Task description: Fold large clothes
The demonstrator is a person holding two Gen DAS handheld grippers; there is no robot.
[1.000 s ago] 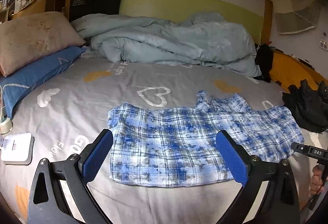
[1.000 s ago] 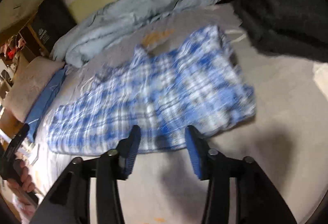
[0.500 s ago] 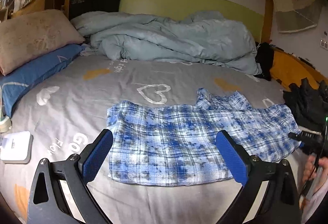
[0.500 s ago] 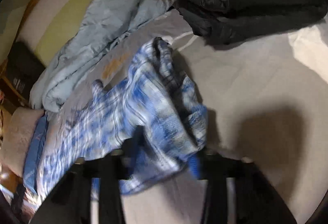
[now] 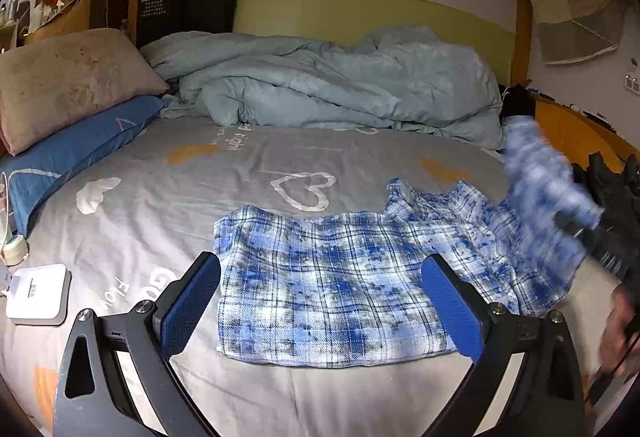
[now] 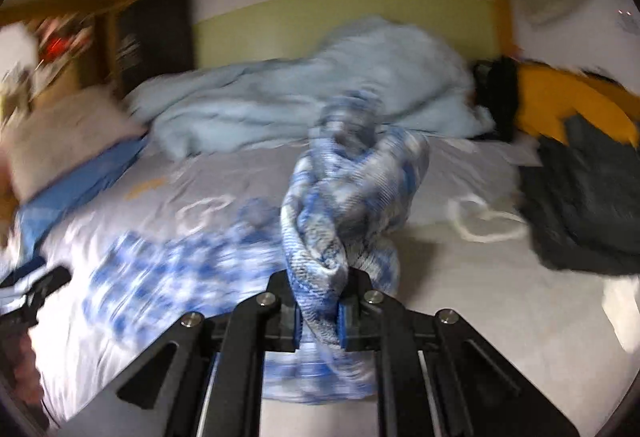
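Thin plaid cotton, blue and white: the shirt (image 5: 332,289) lies mostly flat on the grey bedsheet (image 5: 200,197), light and floppy, no stiffness. Left view: left gripper (image 5: 320,301) hangs over its near hem, jaws wide, nothing between them; the shirt's right end is lifted and blurred. Right view: right gripper (image 6: 319,317) jaws closing on a bunched corner, probably the sleeve end. Grip hems or corners, not mid-panel.

Right gripper (image 6: 319,311) closing on bunched plaid shirt (image 6: 344,197) above bed (image 6: 500,309).
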